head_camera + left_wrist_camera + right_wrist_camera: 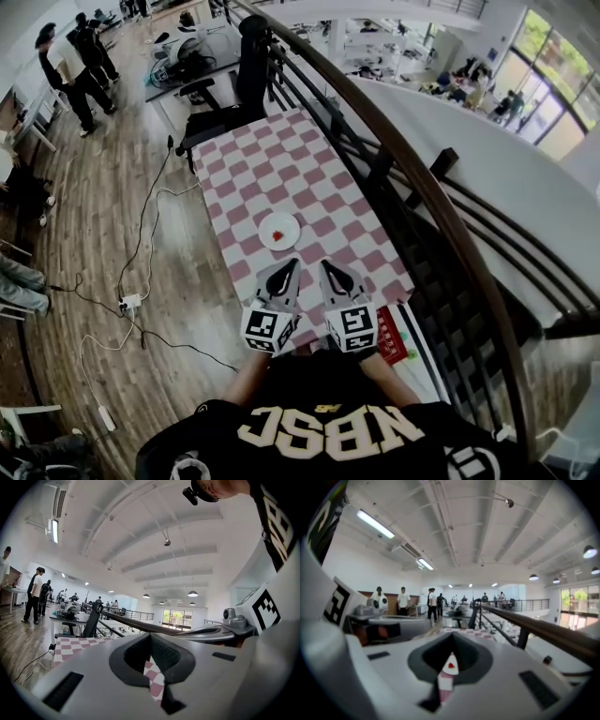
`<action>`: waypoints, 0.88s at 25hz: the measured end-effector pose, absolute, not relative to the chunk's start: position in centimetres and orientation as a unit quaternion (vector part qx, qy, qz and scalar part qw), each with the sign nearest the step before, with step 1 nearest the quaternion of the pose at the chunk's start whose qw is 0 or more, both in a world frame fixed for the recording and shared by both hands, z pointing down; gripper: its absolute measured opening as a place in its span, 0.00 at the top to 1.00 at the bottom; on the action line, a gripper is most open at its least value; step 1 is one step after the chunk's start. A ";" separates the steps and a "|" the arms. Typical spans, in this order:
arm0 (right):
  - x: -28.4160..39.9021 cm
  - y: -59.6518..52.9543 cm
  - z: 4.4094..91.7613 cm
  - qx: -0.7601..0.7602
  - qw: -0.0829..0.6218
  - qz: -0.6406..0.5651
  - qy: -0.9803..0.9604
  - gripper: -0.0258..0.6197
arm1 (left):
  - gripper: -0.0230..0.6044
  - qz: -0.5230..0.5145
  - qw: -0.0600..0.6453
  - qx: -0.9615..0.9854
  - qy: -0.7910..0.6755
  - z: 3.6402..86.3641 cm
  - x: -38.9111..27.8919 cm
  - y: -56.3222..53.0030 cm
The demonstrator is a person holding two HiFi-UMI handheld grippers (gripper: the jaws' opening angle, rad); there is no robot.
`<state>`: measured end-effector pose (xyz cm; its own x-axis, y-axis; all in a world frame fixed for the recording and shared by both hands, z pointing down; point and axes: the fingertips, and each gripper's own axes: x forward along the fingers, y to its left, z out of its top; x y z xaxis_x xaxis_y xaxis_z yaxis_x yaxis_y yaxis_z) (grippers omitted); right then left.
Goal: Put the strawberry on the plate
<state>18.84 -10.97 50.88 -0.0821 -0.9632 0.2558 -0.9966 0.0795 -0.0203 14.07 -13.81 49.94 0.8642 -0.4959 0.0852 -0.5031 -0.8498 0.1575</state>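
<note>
A red strawberry (pixel 277 234) lies on a small white plate (pixel 287 221) on the pink-and-white checkered table (pixel 281 164). Both grippers hover side by side at the table's near edge, just short of the plate. My left gripper (pixel 292 266) is shut with nothing in it, and so is my right gripper (pixel 327 267). In the right gripper view, the strawberry (pixel 450 666) on its plate (pixel 452 659) shows through the narrow slit between the closed jaws of the right gripper (pixel 452 635). In the left gripper view, only checkered cloth (pixel 154 677) shows past the left gripper (pixel 151 637).
A dark railing (pixel 394 150) runs along the table's right side. A black chair (pixel 230 98) stands at the far end. Cables and a power strip (pixel 129 302) lie on the wooden floor at left. People (pixel 80 66) stand far back left. A red item (pixel 391 345) lies near my right.
</note>
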 end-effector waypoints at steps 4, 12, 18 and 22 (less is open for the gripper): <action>19.1 -11.0 50.8 0.668 0.089 0.090 -0.733 0.93 | 0.95 0.010 0.080 0.961 -0.264 49.5 14.4 -14.0; 18.6 -11.9 50.5 0.660 0.090 0.086 -0.741 0.93 | 0.95 0.023 0.093 0.956 -0.278 49.9 13.7 -14.7; 18.1 -13.5 50.9 0.659 0.093 0.092 -0.741 0.93 | 0.95 0.027 0.094 0.954 -0.282 50.1 12.9 -15.9; 17.6 -14.6 51.4 0.657 0.097 0.099 -0.741 0.93 | 0.95 0.027 0.096 0.953 -0.286 50.3 12.2 -16.9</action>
